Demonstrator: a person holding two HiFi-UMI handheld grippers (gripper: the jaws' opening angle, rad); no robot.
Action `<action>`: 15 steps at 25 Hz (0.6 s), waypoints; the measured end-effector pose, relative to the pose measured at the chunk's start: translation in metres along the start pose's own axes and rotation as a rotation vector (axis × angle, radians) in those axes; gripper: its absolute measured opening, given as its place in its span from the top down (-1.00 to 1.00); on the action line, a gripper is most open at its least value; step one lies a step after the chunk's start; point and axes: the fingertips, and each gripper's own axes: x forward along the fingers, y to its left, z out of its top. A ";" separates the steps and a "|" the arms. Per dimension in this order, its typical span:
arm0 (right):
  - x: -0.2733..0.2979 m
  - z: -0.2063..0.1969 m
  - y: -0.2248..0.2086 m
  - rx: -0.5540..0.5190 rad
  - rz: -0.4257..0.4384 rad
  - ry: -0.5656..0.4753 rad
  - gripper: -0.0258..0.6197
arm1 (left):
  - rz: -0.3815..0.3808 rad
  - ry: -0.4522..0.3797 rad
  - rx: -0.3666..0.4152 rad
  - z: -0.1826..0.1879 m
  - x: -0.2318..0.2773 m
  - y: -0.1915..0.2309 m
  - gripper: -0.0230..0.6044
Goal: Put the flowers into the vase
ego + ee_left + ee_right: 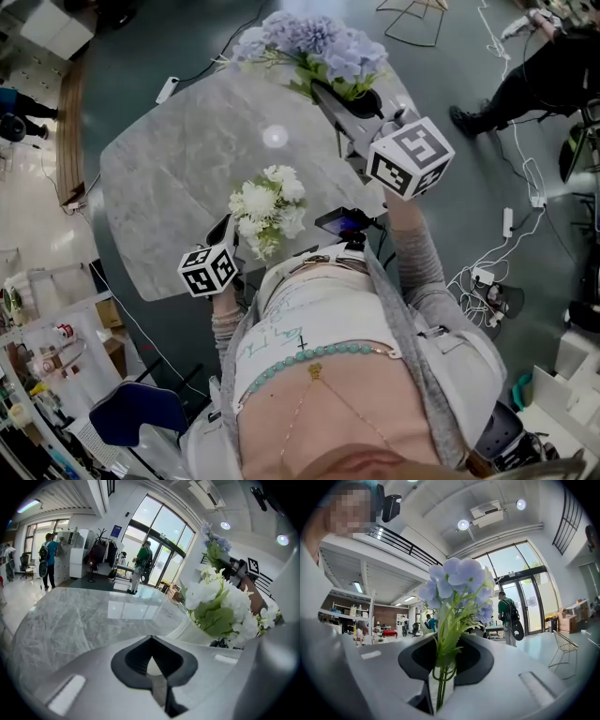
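A grey marble-patterned surface (pixel 178 178) with rounded corners stands on a dark floor (pixel 469 56), where white cables (pixel 487 272) trail at the right. The gripper views show a tall hall with glass doors (pixel 159 550) and several people standing far off.

At the near edge of the surface, close to the person, a bunch of white flowers (pixel 267 214) with green leaves stands in a white vase (pixel 193 631). In the head view the blooms hide the vase. The left gripper view shows its pale wall just right of the jaws.

The left claw (pixel 225 232) sits at the near left, just beside the white bunch. Its jaws are together, with only a thin dark slit between them, and nothing is held there.

The right claw (pixel 330 97) reaches to the far right of the surface, tilted up and away from the person. It is clamped on the thin green stems (pixel 439 686) of the blue flowers (pixel 319 45). The stems run up between the jaws and the pale blue heads spread above them. This bunch hangs over the far edge of the surface, well apart from the vase.
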 end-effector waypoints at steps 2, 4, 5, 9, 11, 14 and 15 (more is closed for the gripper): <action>0.000 0.001 0.001 -0.004 0.002 0.001 0.63 | -0.002 0.004 0.000 0.000 0.000 -0.001 0.93; 0.000 0.003 0.002 -0.006 0.003 -0.001 0.63 | 0.000 0.004 -0.003 0.001 -0.001 -0.001 0.93; -0.001 0.003 0.003 -0.004 0.003 -0.002 0.63 | 0.005 -0.002 -0.009 0.001 -0.002 0.000 0.93; 0.000 0.001 0.002 0.005 0.006 0.001 0.63 | 0.016 -0.020 -0.020 0.003 -0.004 0.001 0.93; 0.001 -0.002 0.001 0.009 0.010 0.006 0.62 | 0.020 -0.014 -0.018 0.002 -0.003 0.002 0.93; 0.002 -0.004 0.001 0.013 0.017 0.011 0.62 | 0.026 -0.012 -0.022 0.001 -0.004 0.001 0.92; 0.001 -0.004 0.000 0.015 0.020 0.010 0.62 | 0.027 -0.012 -0.024 0.000 -0.005 0.000 0.93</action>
